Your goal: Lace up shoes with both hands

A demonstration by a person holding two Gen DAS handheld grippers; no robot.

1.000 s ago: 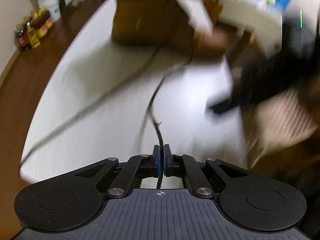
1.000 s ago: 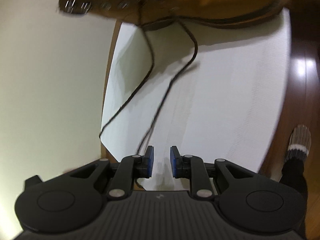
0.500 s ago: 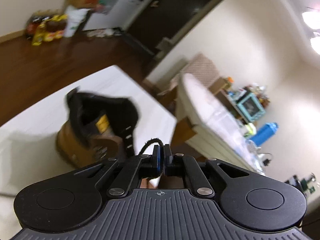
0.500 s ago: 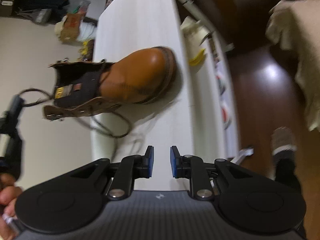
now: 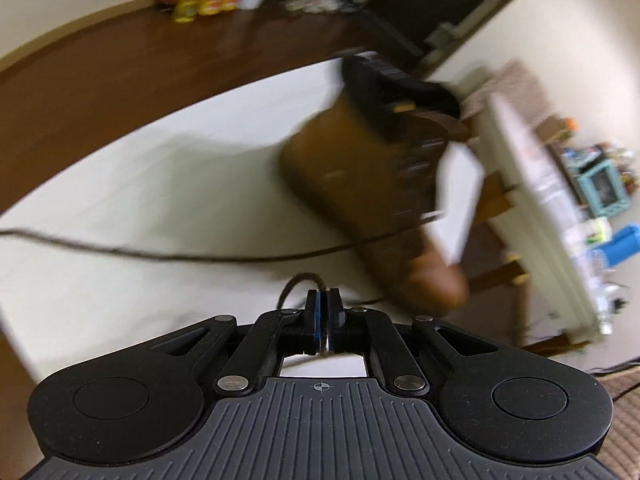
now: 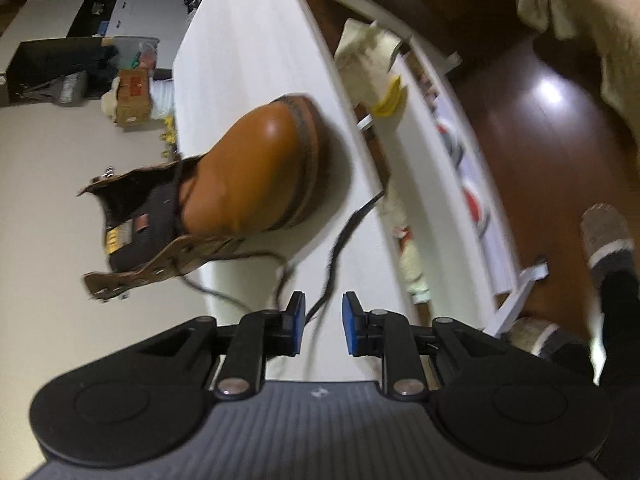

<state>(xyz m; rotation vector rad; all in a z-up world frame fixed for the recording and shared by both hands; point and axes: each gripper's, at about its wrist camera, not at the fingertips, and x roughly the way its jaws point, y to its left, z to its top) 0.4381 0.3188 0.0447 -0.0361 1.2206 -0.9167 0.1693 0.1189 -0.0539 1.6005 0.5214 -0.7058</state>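
Tan boot (image 6: pixel 256 168) and dark brown lace (image 6: pixel 332 256) on a white table (image 6: pixel 240 40).

The boot's toe is glossy orange-tan, its sole edge a darker brown, its tongue black with a small yellow label at the left of the right wrist frame. Both grippers are black with blue pads (image 6: pixel 352 320) and a grey ribbed body; the floor (image 5: pixel 120 60) at the upper left of the left wrist frame is dark reddish brown, the walls cream. A turquoise box (image 5: pixel 602 182) and a blue bottle (image 5: pixel 622 242) sit at the right edge.
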